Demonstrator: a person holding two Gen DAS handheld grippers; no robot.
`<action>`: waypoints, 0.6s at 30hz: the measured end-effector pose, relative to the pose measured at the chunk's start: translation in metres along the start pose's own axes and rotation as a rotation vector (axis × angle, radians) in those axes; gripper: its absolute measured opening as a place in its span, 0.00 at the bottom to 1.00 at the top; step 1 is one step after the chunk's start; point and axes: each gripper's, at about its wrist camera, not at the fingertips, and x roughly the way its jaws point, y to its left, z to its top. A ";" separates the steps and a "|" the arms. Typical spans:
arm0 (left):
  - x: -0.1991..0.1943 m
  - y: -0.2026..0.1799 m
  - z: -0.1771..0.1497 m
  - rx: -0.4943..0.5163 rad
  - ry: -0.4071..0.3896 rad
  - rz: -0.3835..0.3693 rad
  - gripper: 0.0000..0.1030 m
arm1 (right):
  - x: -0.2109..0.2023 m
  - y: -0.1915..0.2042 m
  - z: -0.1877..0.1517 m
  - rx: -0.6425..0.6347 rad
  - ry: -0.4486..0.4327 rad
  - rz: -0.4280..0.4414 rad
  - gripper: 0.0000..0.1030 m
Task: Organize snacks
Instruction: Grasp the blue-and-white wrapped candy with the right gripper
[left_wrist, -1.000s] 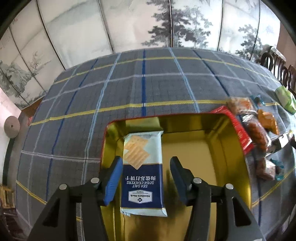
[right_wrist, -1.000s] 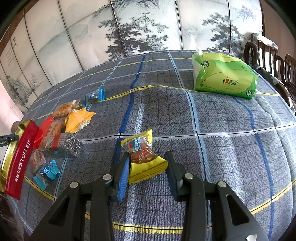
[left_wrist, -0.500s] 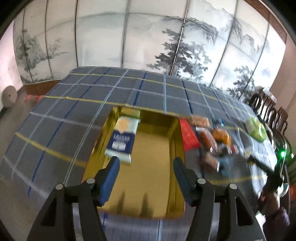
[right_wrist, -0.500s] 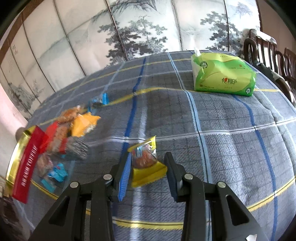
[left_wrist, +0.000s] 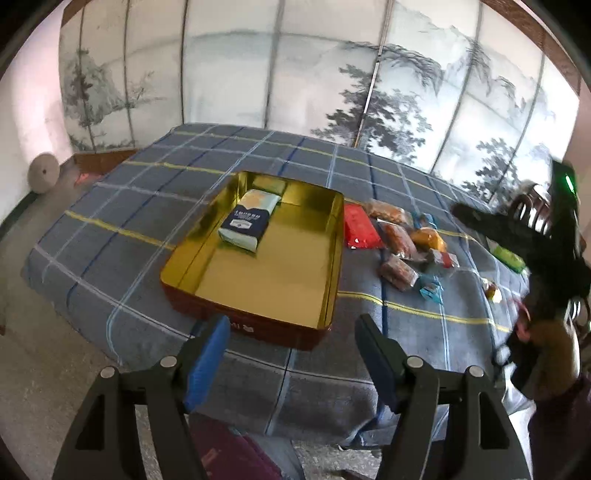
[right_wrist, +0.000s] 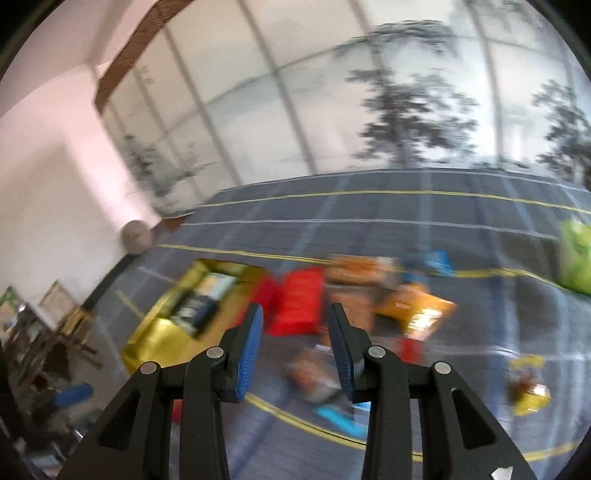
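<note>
A gold tin (left_wrist: 334, 258) stands on the checked tablecloth with a blue-and-white cracker pack (left_wrist: 249, 221) lying inside at its far left. My left gripper (left_wrist: 291, 325) hovers above the tin's near edge. Its jaws are opening and nothing is between them. Right of the tin lie a red lid (left_wrist: 360, 230) and a pile of small snack packets (left_wrist: 399, 236). A yellow packet (right_wrist: 528, 384) lies alone on the cloth, to the right of my right gripper (right_wrist: 295, 325). That gripper's jaws stand a little apart with nothing between them. The right wrist view is blurred.
A green tissue pack (right_wrist: 576, 254) lies at the table's far right. A person's hand (left_wrist: 546, 343) holds the black right gripper at the right edge. Dark wooden chairs stand behind it, and a painted screen runs along the back. The table's near edge drops to the floor below my left gripper.
My left gripper backed up and away from the tin, jaws widening, leaving the cracker pack inside. My right gripper rose and swung left off the yellow packet, which stayed on the cloth.
</note>
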 end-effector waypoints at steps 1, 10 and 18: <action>-0.002 0.000 0.000 0.005 -0.007 0.006 0.70 | 0.007 0.011 0.003 -0.017 0.010 0.024 0.33; -0.019 0.008 0.001 -0.018 -0.075 -0.101 0.74 | -0.003 0.015 -0.018 -0.117 -0.008 -0.175 0.39; -0.006 -0.002 -0.004 -0.004 -0.006 -0.129 0.74 | -0.041 -0.136 -0.063 -0.029 0.160 -0.492 0.56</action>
